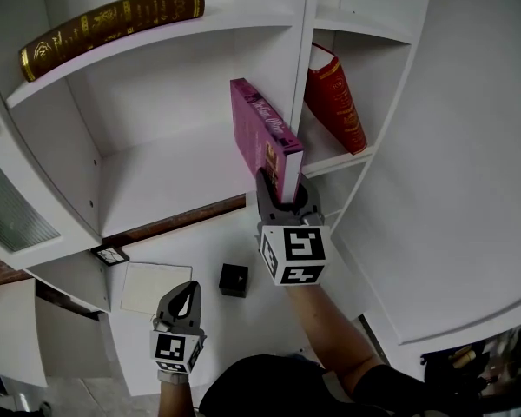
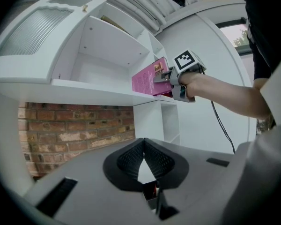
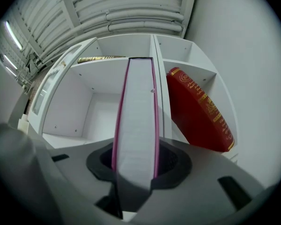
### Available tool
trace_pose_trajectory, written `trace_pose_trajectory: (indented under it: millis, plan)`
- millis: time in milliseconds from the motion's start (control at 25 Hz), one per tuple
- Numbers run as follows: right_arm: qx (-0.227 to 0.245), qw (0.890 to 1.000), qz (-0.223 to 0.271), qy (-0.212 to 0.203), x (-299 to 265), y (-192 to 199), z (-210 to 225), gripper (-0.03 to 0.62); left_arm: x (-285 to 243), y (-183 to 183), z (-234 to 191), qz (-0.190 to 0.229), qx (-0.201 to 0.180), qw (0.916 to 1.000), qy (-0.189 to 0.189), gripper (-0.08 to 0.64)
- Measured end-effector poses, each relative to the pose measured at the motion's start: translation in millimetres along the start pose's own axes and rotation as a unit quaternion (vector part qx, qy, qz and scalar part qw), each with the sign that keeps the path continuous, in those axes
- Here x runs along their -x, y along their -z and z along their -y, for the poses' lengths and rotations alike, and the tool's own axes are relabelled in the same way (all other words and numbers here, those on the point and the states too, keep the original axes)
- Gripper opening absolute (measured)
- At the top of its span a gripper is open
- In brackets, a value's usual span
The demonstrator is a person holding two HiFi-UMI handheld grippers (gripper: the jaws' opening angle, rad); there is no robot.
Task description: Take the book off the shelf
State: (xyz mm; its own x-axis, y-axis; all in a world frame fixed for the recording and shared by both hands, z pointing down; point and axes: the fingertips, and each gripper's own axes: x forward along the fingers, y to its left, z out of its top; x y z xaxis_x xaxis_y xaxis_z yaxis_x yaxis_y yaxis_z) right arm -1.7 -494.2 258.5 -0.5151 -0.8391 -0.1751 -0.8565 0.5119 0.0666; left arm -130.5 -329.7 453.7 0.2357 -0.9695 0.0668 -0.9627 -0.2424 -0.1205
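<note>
Pink book (image 1: 265, 137) clamped across covers by right claw (image 1: 286, 200); judged stiff, hefty, slick. Left claw (image 1: 184, 295) clenched, empty.

The lower end of the pink book (image 1: 265, 133) is hidden between the fingers of the right gripper (image 1: 285, 194). Print on its spine and on the brown book (image 1: 113, 26) is too small to read. The small black thing (image 1: 234, 280) below cannot be identified.

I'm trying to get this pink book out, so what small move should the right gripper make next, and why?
Probably pull straight back: the right gripper is clamped on the pink book, and most of it stands over the shelf.
</note>
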Motion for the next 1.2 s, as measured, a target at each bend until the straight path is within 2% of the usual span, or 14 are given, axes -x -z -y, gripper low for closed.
trace_pose_trajectory:
  millis: [320,1200]
  plan:
    - [0.001,1.0,0.007,0.001,18.4,-7.1,-23.1,0.149,30.8,1.1,-4.3,0.004,0.003,1.0,-0.006,0.009]
    - [0.015,0.999,0.014,-0.037,97.9,-34.8,-142.7,0.149,157.5,4.9,-24.2,0.021,0.011,0.9994,-0.025,0.009]
